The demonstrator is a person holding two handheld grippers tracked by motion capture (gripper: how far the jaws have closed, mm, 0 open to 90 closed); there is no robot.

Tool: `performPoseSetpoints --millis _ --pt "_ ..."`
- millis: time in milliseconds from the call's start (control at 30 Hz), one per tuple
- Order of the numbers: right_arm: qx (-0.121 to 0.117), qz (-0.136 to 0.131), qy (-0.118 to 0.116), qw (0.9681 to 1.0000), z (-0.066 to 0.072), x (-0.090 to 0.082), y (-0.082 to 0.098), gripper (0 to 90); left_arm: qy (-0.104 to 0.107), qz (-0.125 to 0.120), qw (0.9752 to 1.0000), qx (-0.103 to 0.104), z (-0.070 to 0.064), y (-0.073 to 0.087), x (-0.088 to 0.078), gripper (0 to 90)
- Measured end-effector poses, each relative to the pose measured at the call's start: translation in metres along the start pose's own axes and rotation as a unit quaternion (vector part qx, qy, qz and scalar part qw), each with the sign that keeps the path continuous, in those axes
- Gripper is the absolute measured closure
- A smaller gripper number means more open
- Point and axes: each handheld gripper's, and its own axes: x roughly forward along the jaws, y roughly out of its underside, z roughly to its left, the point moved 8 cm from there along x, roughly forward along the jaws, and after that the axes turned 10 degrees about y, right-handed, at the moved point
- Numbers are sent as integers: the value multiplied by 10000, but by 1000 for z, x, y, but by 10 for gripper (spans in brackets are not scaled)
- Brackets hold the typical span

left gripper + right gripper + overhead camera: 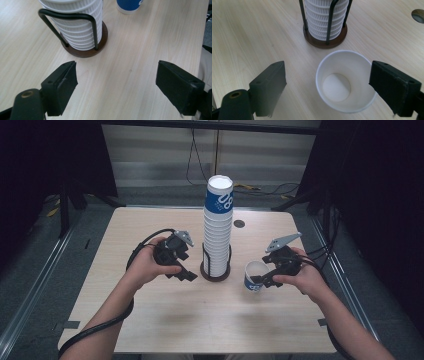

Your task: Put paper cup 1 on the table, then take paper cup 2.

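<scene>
High view, left to right: left claw (182, 270) hanging over bare tabletop (150, 320), just left of cup stack (218, 230); jaws released, nothing between them. Same seen in left gripper view: two black pads apart over pale wood, wire holder (75, 27) with round brown base ahead and to left, bottom of blue cup at top edge.

In middle: tall stack of white ribbed cups standing upright inside wire holder, topmost cup blue with white print, mouth upward. Long axis vertical.

Further right: single cup (255, 276) standing upright on tabletop, just beside holder base but apart from it, empty inside. Right claw (265, 279) around this cup. In right gripper view, single cup (345, 81) between jaws, nearer to right pad (392, 85), rim seeming to meet it; left pad well apart from cup wall. So right claw released, not clenched on cup.

Key relation: single cup lying directly ahead of right claw, between its jaws, axis vertical; right hand (300, 277) clearly nearer than left. Probably a squeeze on cup wall, or a pull back from it, coming next.
</scene>
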Motion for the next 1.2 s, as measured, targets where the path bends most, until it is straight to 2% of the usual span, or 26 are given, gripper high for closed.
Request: performPoseSetpoints --millis 33,67,100,233,267,467,500,633,700,800,933,1000,1200 --pt "-20 -12 -16 10000 1 2 -2 133 2 -50 10000 -51 2 -1 -2 172" --pt "-38 -20 -53 10000 2 4 -4 133 17 24 10000 -17 4 -1 -5 172" --pt "-52 -28 -46 10000 2 4 -6 133 1 -61 9999 -121 5 -2 -6 172" --pt "-68 -79 -66 9999 5 7 -13 133 -51 -66 9999 -129 10 -6 -18 172" --pt "-81 -66 -94 9999 6 8 -14 133 -60 -148 9997 -187 9 -9 -20 172" --pt "-165 -63 -118 9998 9 12 -19 133 -151 -88 9998 -35 11 -21 -33 171" --pt "-168 -75 -123 9998 9 13 -20 133 -186 -149 9997 -87 12 -24 -34 171" --pt "-173 -96 -109 9997 8 13 -24 133 -161 -87 9998 -1 13 -31 -40 171" --pt "-135 -118 -113 9998 7 13 -27 134 -155 -167 9997 -22 14 -37 -42 171" --pt "-149 -158 -128 9997 6 11 -31 133 -173 -151 9997 17 15 -44 -47 171" --pt "-139 -212 -149 9996 6 10 -39 133 -190 -229 9996 35 16 -55 -52 171" --pt "-131 -244 -141 9995 6 10 -43 133 -240 -122 9996 112 17 -59 -55 171" --pt "-133 -335 -112 9993 6 11 -57 133 -286 -199 9993 124 19 -75 -61 171"
